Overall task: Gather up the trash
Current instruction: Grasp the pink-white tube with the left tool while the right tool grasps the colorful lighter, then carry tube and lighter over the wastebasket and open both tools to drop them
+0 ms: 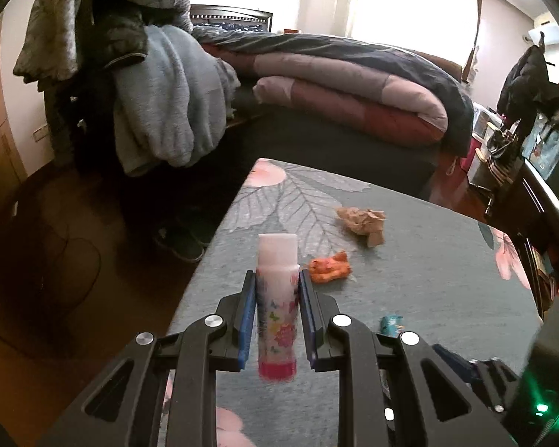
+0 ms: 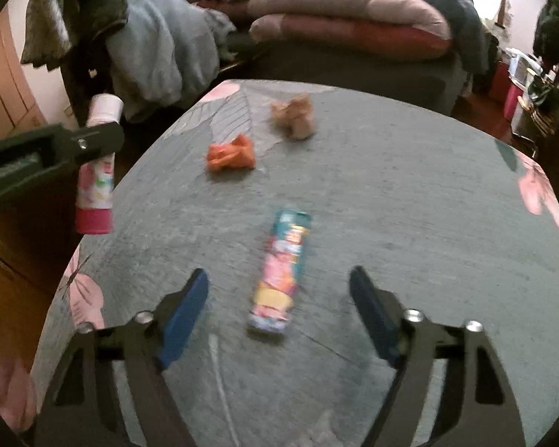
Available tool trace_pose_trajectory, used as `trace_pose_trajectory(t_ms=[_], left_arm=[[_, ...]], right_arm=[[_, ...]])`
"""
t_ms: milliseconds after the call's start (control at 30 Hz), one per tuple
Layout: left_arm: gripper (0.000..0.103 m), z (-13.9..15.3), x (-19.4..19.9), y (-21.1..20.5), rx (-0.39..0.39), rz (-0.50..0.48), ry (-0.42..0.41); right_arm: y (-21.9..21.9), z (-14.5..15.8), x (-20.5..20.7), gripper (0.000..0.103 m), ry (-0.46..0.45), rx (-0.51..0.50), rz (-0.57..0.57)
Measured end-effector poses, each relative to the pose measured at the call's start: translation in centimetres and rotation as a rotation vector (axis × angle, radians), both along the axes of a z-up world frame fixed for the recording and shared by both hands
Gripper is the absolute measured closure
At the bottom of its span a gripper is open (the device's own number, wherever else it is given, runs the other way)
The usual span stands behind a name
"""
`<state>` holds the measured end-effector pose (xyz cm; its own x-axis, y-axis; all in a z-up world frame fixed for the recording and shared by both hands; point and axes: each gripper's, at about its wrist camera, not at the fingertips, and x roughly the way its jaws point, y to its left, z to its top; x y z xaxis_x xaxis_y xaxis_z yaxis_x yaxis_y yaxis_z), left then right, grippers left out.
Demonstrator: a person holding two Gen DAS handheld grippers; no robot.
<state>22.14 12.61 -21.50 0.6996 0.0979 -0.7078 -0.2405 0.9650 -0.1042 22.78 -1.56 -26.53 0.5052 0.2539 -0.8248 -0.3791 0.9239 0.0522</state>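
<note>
My left gripper [image 1: 277, 279] is shut on a white and pink flowered bottle [image 1: 277, 305], held upright above the table's left edge; the bottle also shows in the right wrist view [image 2: 95, 175], clamped by the left gripper [image 2: 93, 138]. My right gripper [image 2: 279, 279] is open, hovering over a colourful snack tube [image 2: 281, 272] that lies on the table between its fingers. An orange crumpled wrapper [image 1: 329, 269] [image 2: 230, 155] and a brown crumpled paper [image 1: 363, 221] [image 2: 294, 115] lie farther back on the table.
The table has a grey-green cloth with leaf and pink flower print [image 2: 410, 205]. Behind it stands a bed with folded quilts [image 1: 346, 85]. Clothes hang on a chair at the left [image 1: 156, 104]. Dark floor lies left of the table [image 1: 74, 242]. Cluttered furniture stands at the right [image 1: 533, 141].
</note>
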Motion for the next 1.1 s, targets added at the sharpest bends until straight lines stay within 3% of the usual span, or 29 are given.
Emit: trace_pose_trajectory(t_ms=[133,233,467,600,1100], left_arm=[[0.080,-0.2,-0.3,0.5,-0.011,0.004,0.005],[0.080,-0.3,-0.5,0.4,-0.016,0.002,0.006],[0.080,0.4,-0.5,-1.6,-0.012,-0.041,-0.003],[0.080,1.1,-0.6,-3.9,-0.006,-0.084,-0.013],[0.080,3.7,-0.5,-19.1,-0.012,-0.366,-0.043]], right_arm=[[0.9,-0.4,-0.3,0.055,-0.027,-0.035,0.011],[0.8,-0.2,-0.4,0.080,-0.031,-0.038,0.023],[-2.2,0.8,-1.2,0.080,-0.036,-0.010,-0.008],[-6.0,2.2,-2.1,0.080,-0.054,0.018,-0.066],[-22.9,4.7,-6.3,0.080,-0.093,0.107,-0.322]])
